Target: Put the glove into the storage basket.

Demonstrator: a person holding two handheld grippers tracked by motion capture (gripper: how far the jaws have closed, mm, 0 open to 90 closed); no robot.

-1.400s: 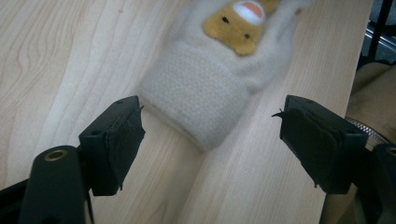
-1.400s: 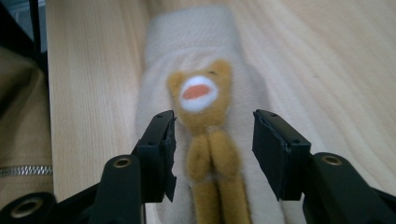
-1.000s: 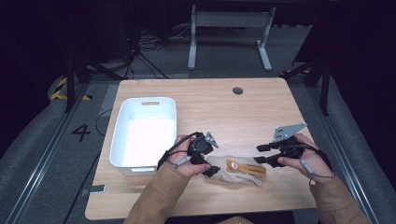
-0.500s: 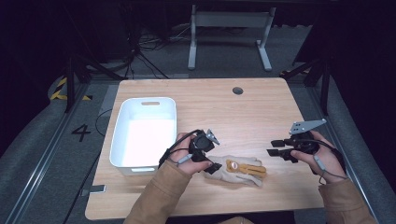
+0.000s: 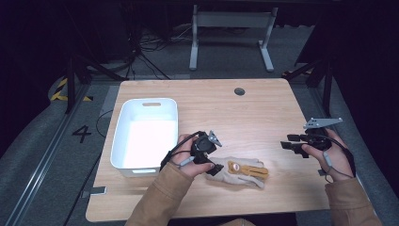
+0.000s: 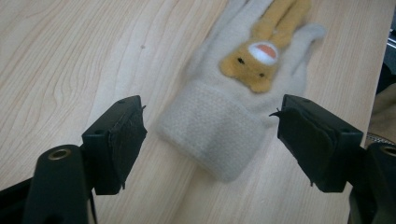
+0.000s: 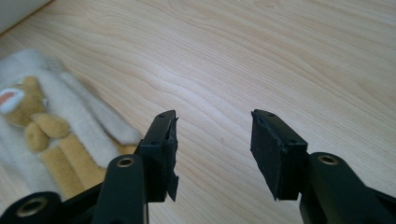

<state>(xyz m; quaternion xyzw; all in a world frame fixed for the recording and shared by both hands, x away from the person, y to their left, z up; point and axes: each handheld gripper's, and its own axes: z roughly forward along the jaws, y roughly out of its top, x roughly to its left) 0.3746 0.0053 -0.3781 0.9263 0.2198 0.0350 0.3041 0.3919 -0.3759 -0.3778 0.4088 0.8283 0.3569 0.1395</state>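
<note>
My left gripper [image 6: 210, 140] straddles the glove [image 6: 233, 116] cuff, open; right gripper [image 7: 212, 154] open beside the glove; closing shallow risks pinching fuzz and slipping.

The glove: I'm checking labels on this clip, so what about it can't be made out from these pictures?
- Glove fingertips: cut off by the top edge, left gripper view.
- Its cuff: cut off by the left edge, right gripper view.
- Its underside: against the table.
- Its cuff, high view: partly behind the left tool.
</note>
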